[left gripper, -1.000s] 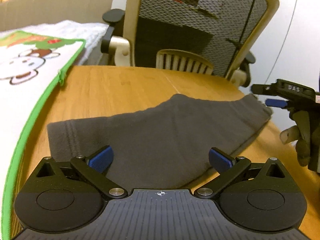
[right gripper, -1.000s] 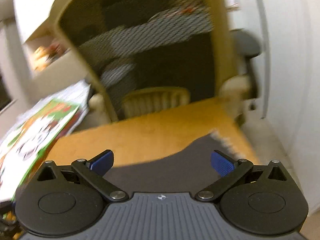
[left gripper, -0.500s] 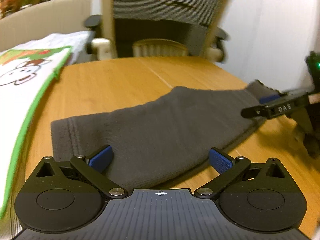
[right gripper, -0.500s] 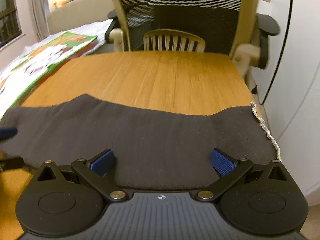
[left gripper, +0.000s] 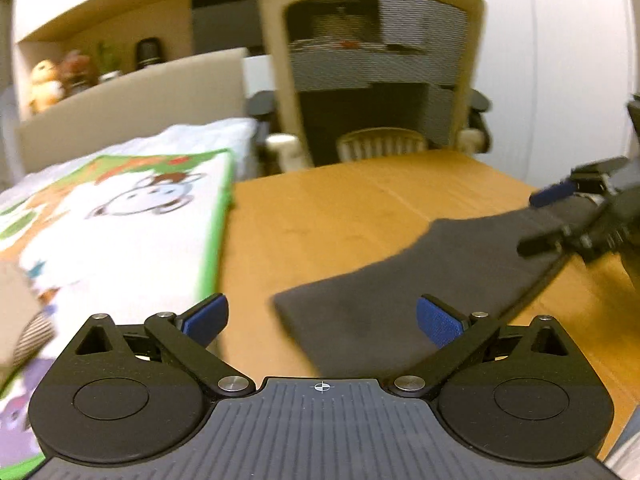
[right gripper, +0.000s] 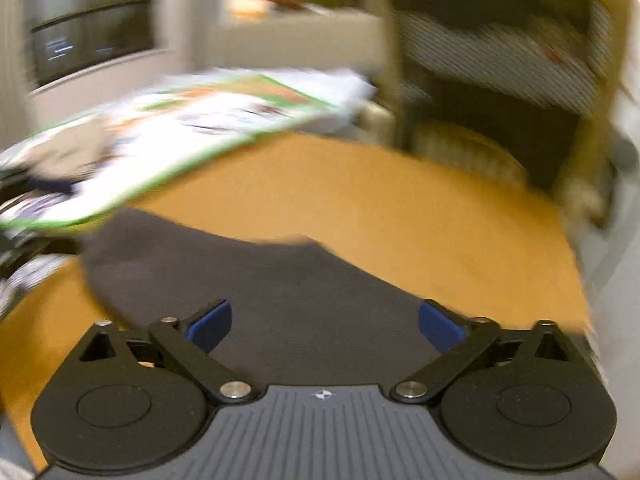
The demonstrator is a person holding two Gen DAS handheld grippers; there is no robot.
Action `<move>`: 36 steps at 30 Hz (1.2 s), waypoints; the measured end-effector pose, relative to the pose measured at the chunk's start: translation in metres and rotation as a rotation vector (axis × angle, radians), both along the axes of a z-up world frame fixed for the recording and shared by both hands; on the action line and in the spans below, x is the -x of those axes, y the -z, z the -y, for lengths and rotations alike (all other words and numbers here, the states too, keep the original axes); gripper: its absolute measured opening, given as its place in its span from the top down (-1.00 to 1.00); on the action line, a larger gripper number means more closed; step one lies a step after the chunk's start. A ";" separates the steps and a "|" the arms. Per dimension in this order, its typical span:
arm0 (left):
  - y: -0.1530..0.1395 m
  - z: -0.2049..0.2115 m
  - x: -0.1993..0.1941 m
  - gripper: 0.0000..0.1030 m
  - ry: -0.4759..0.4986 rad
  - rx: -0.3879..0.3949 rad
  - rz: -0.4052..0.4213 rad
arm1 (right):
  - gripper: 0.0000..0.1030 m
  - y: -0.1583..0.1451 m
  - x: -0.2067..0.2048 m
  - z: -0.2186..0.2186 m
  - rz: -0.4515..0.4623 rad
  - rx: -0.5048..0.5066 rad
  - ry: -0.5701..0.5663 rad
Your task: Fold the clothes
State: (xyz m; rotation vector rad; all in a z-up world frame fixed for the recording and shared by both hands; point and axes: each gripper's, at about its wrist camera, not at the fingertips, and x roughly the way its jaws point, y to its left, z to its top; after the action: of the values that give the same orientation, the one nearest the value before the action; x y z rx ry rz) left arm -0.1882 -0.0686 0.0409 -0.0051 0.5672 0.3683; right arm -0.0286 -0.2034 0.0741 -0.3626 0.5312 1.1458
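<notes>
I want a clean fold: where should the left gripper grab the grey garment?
Take the grey garment at its near-left corner, sliding the open left gripper in low from the wooden table's bare side. The cloth lies flat, so only edges offer purchase.

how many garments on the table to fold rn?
1: a dark grey garment lying flat on the wooden table, in front of both open grippers. The cartoon-print cloth at the left edge could be another piece; too blurred to tell.

A warm-toned wooden table (left gripper: 344, 208) carries a flat dark grey knitted garment (left gripper: 460, 264) beside a green-edged cartoon-print cloth (left gripper: 120, 216).
</notes>
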 end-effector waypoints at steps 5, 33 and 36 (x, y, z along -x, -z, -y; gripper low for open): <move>0.004 0.012 0.015 -0.40 0.021 -0.077 -0.076 | -0.12 0.008 0.027 -0.024 -0.016 0.018 -0.147; 0.027 -0.019 -0.049 0.44 0.336 -0.250 -0.098 | 0.03 -0.004 -0.098 0.200 -0.390 -0.145 0.847; 0.021 -0.026 -0.058 0.47 0.339 -0.188 -0.094 | 0.10 0.019 -0.115 0.181 -0.526 -0.148 0.843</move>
State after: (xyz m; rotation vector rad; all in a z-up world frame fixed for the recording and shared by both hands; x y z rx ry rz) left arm -0.1301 -0.0424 0.0200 0.2875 0.6123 0.0905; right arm 0.0867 -0.3845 0.0548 0.2991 0.9372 0.4342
